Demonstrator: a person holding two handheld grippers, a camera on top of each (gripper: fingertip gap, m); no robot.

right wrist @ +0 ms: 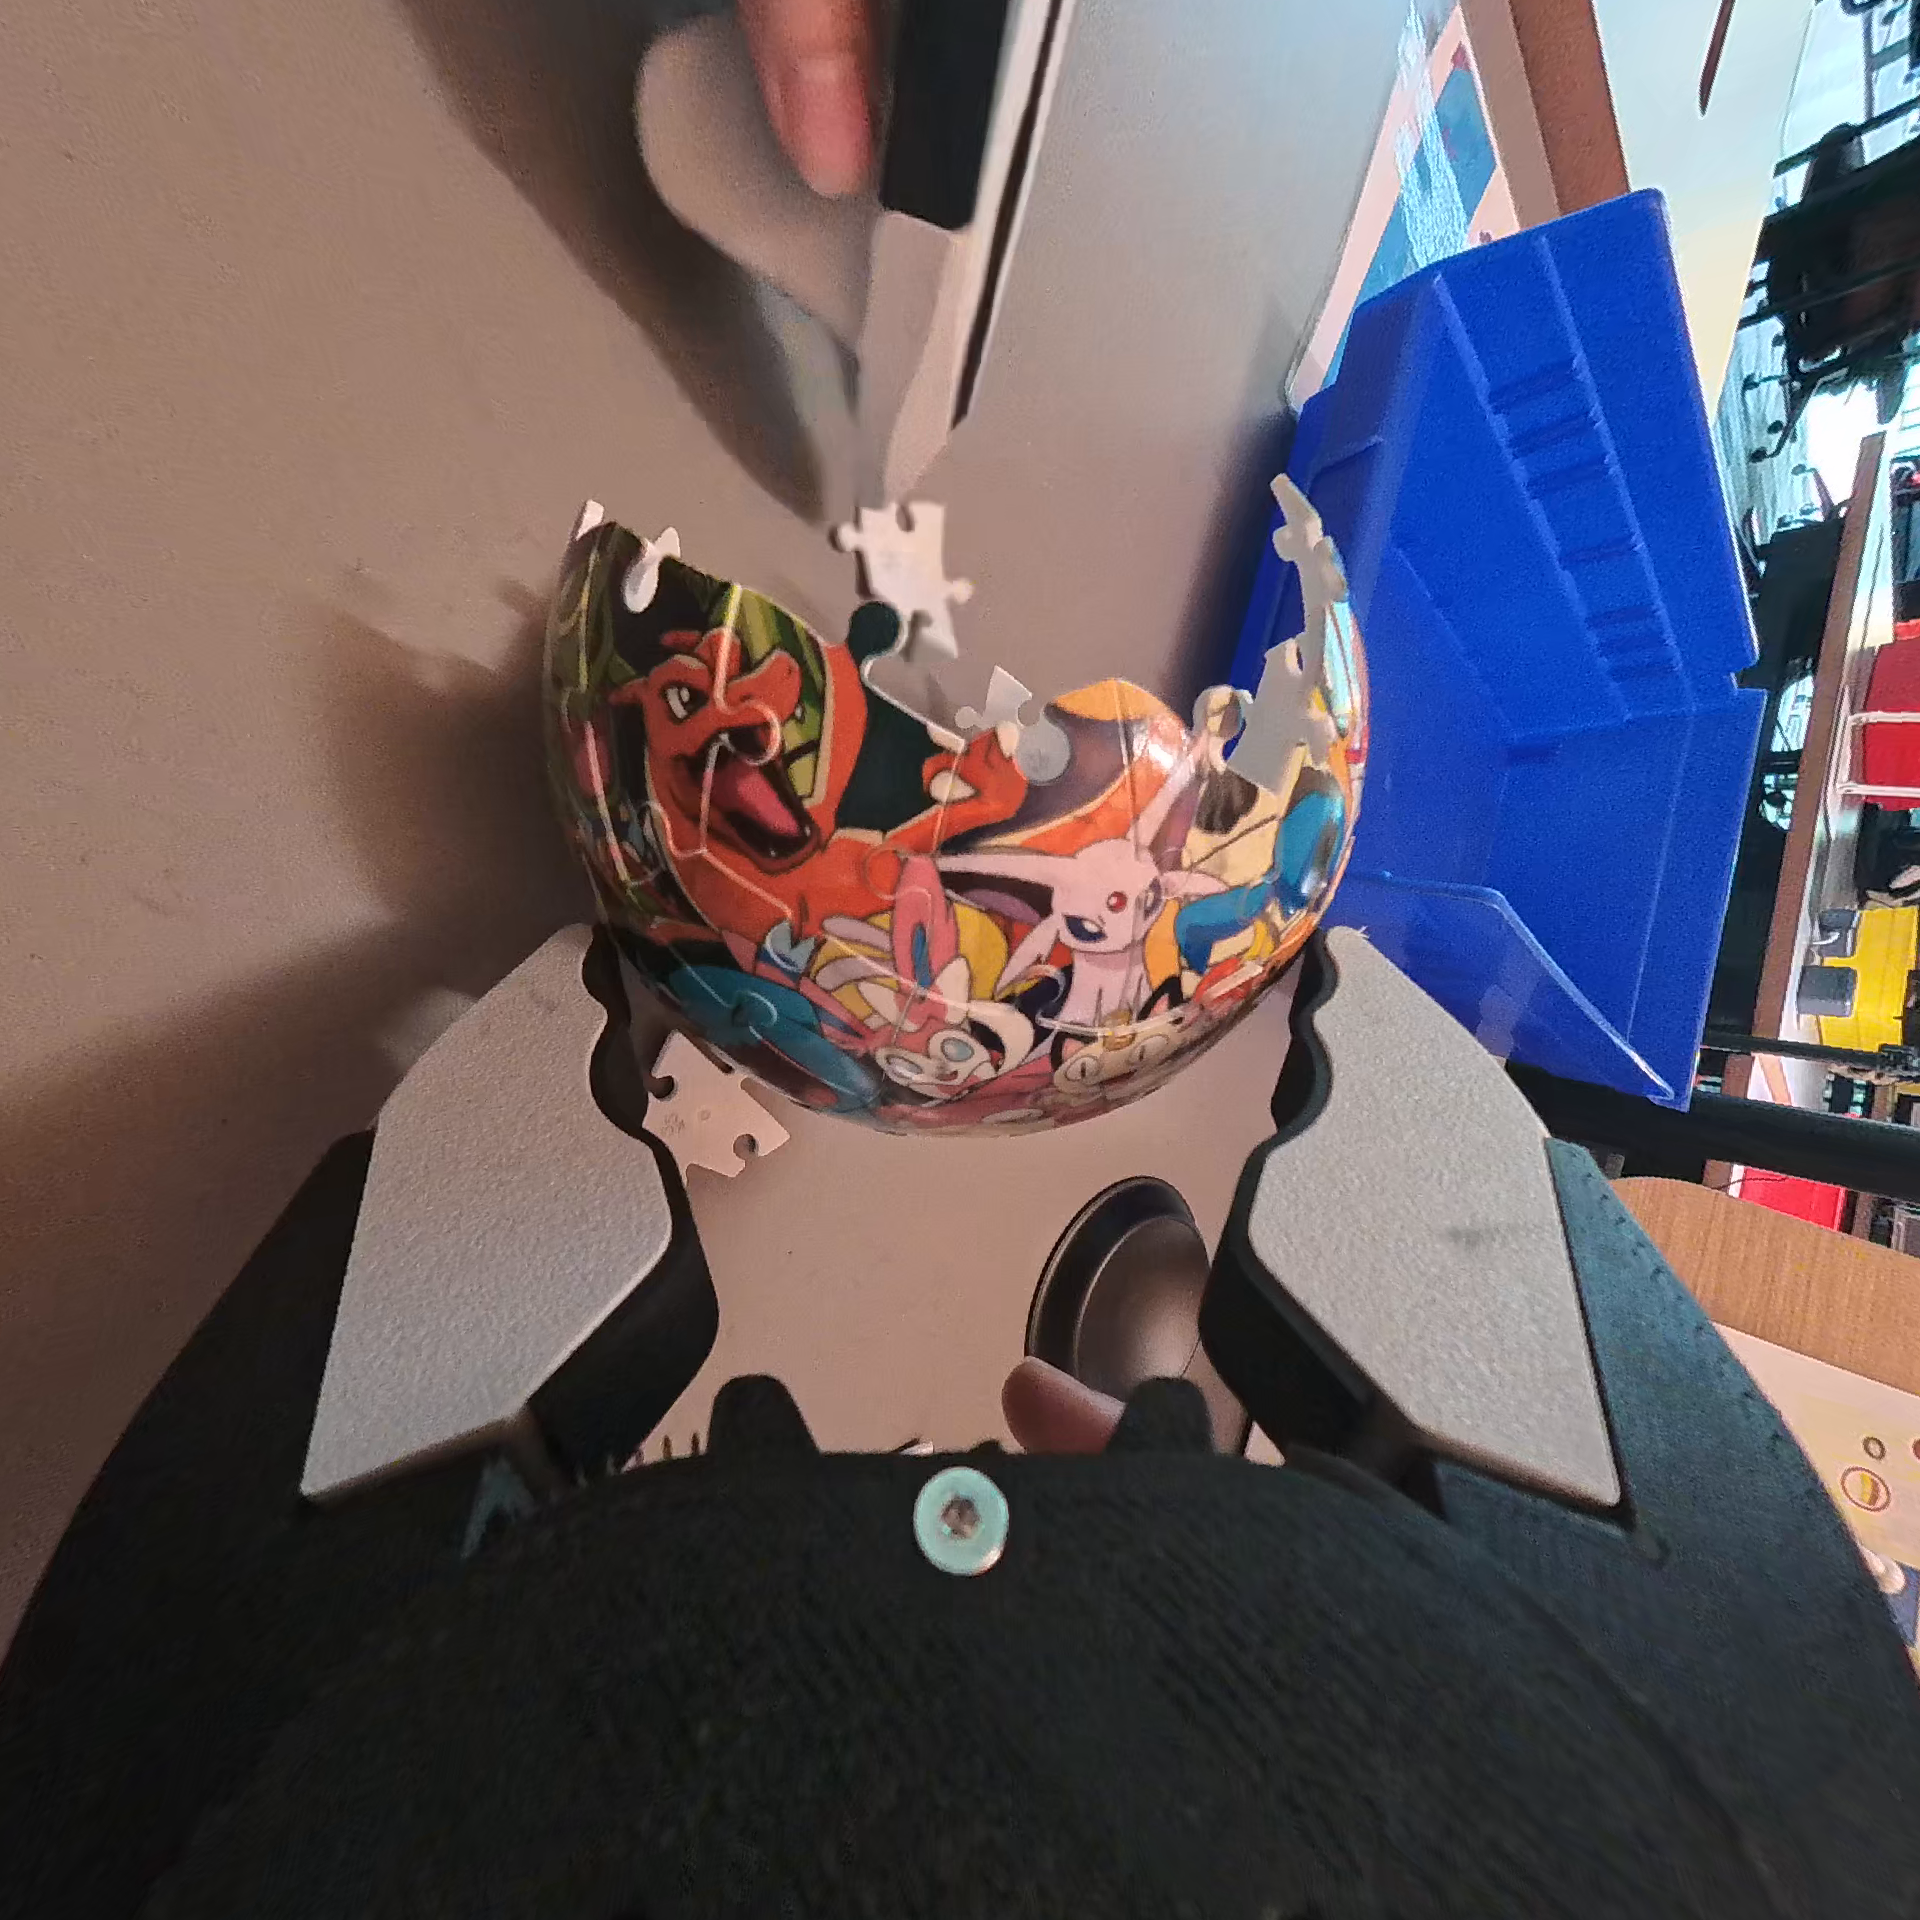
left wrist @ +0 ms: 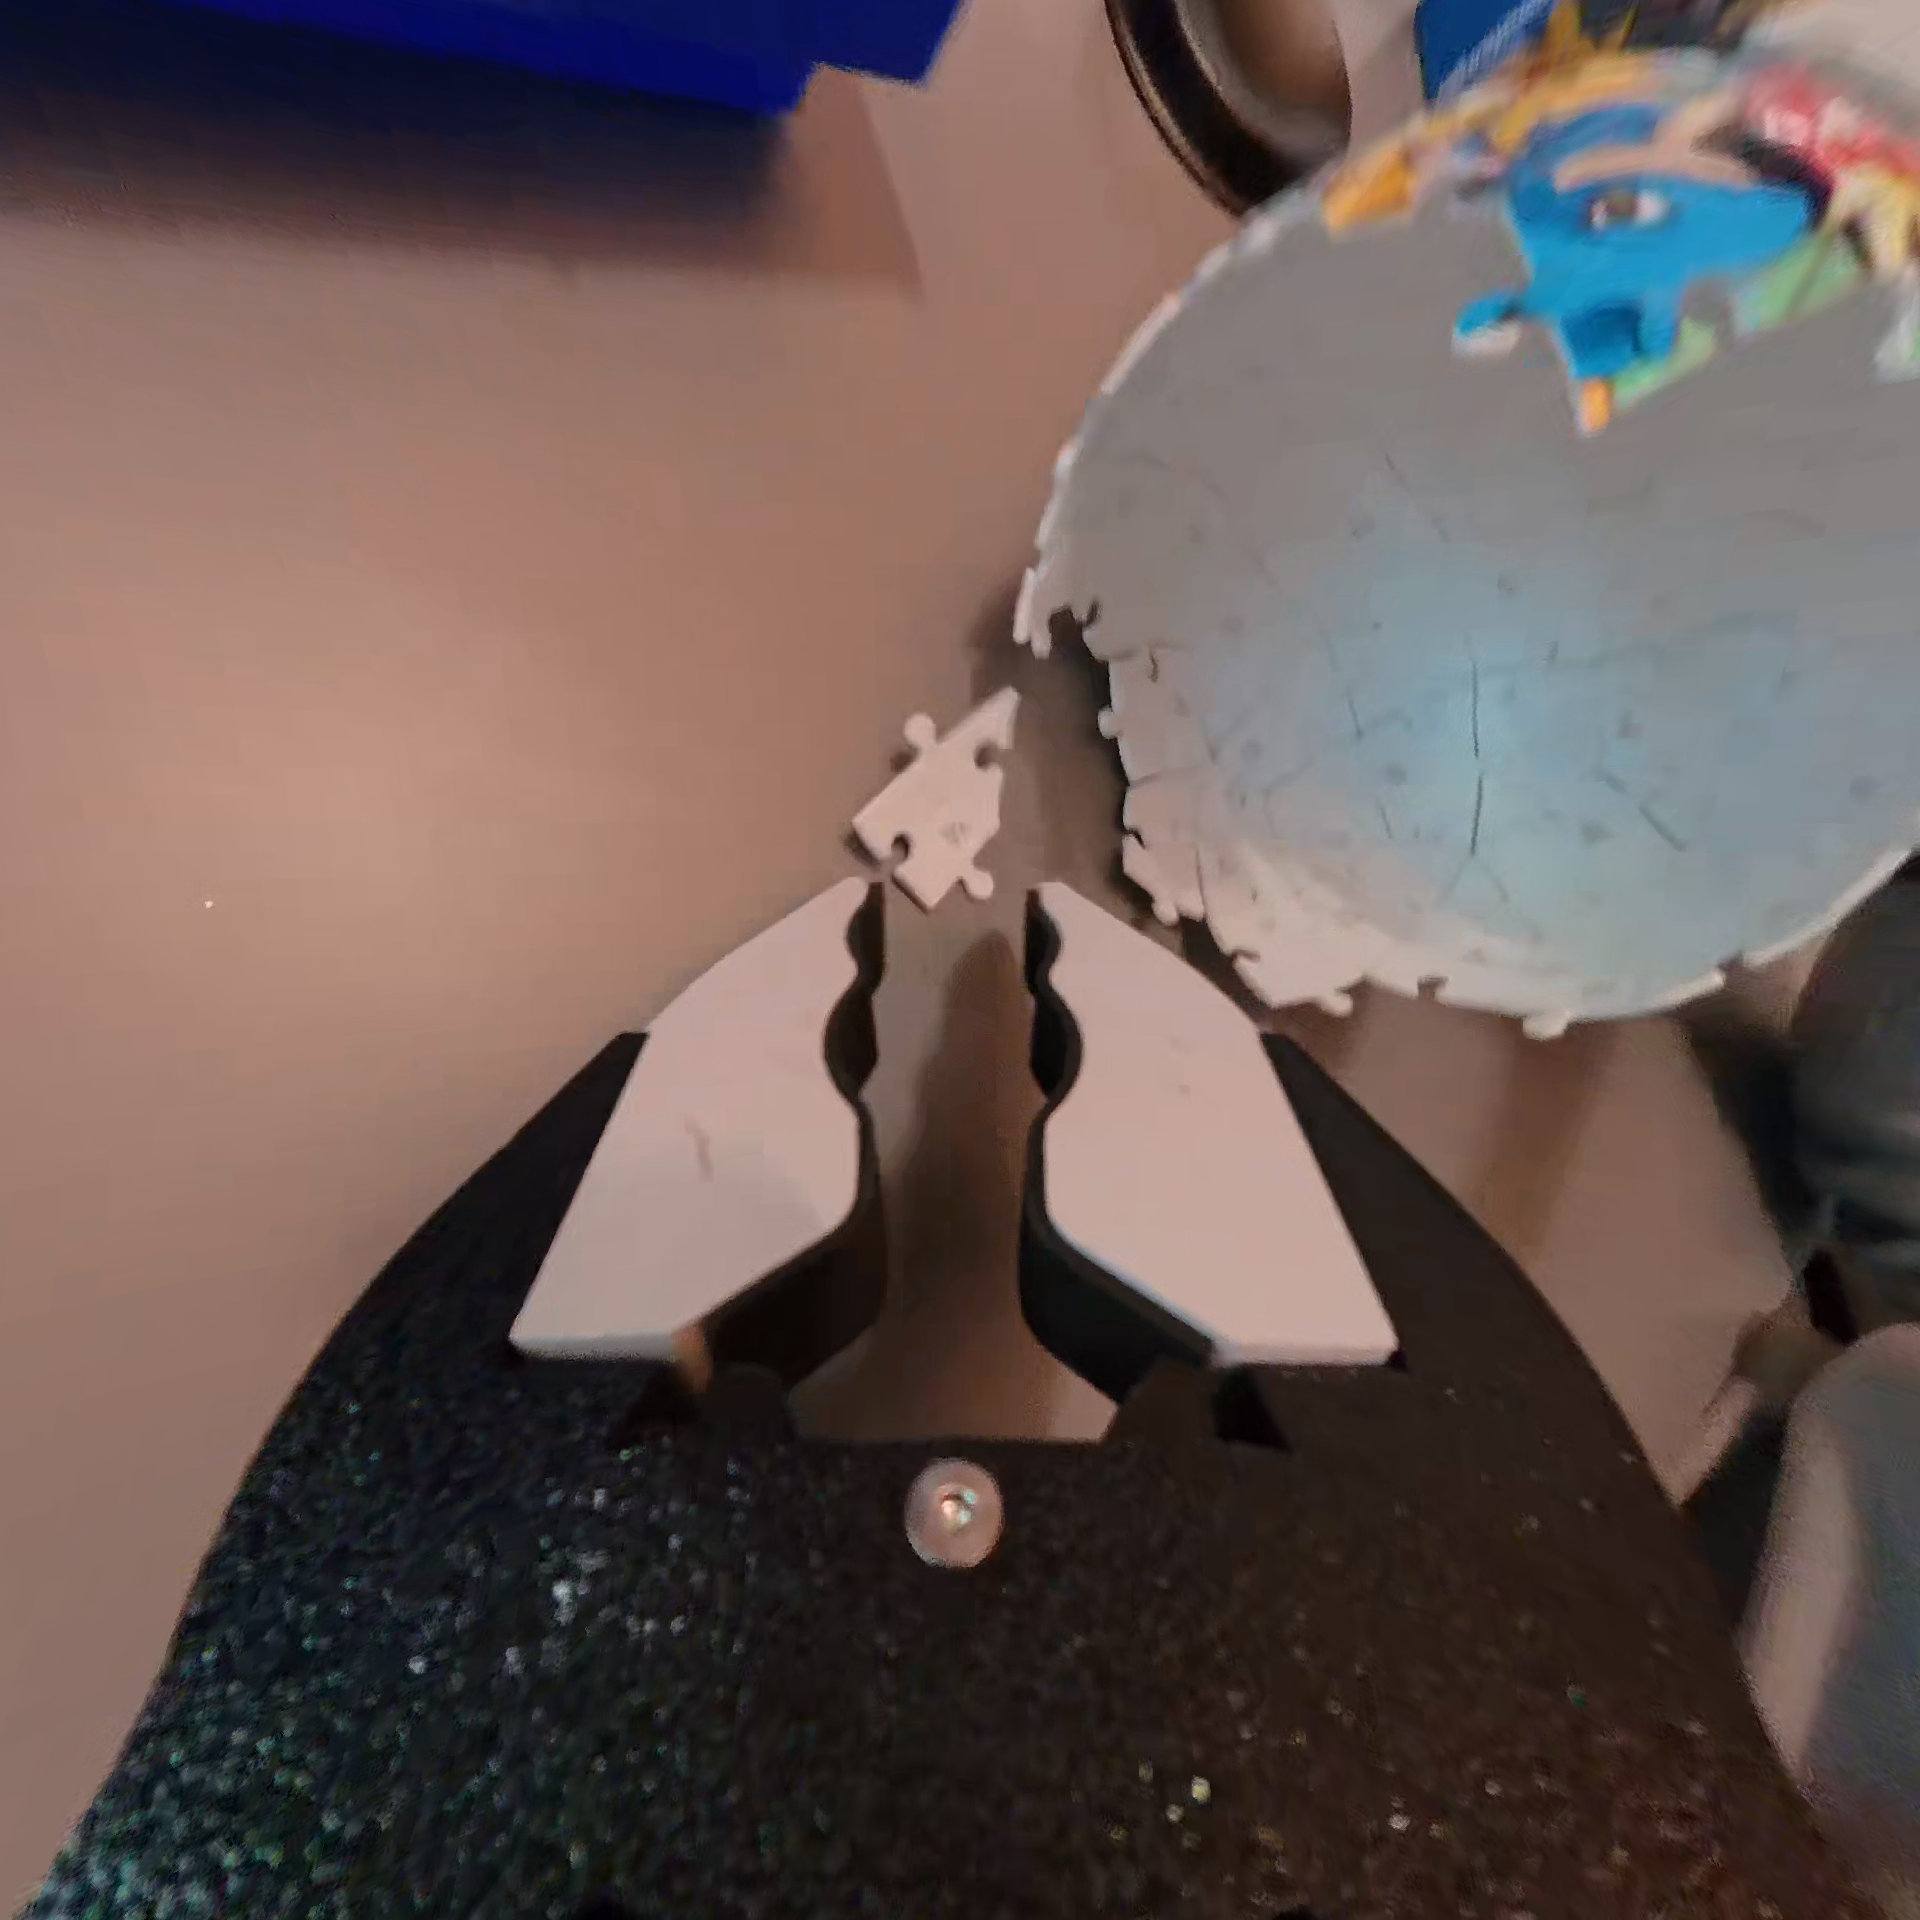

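Observation:
My right gripper [right wrist: 956, 966] is shut on a half-built puzzle ball [right wrist: 935, 831], a bowl-shaped shell with bright cartoon pictures outside and a jagged open rim. In the left wrist view the ball [left wrist: 1455, 675] shows its pale grey inside. A loose white puzzle piece [left wrist: 925, 810] lies on the table just beyond my left gripper [left wrist: 951, 894], whose jaws stand a little apart with nothing between them; its left fingertip touches the piece. The right wrist view shows the same piece [right wrist: 904, 582] at the tips of the blurred left gripper [right wrist: 894, 457]. Another white piece [right wrist: 712, 1112] lies by my right gripper's left finger.
A blue plastic bin [right wrist: 1538, 623] stands to the right of the ball and also shows in the left wrist view [left wrist: 520, 42]. A dark round ring [right wrist: 1122, 1288] sits on the beige table [right wrist: 208, 520]. A cardboard box [right wrist: 1766, 1278] is at lower right. Across from one pair of fingers to the other is roughly 12 cm.

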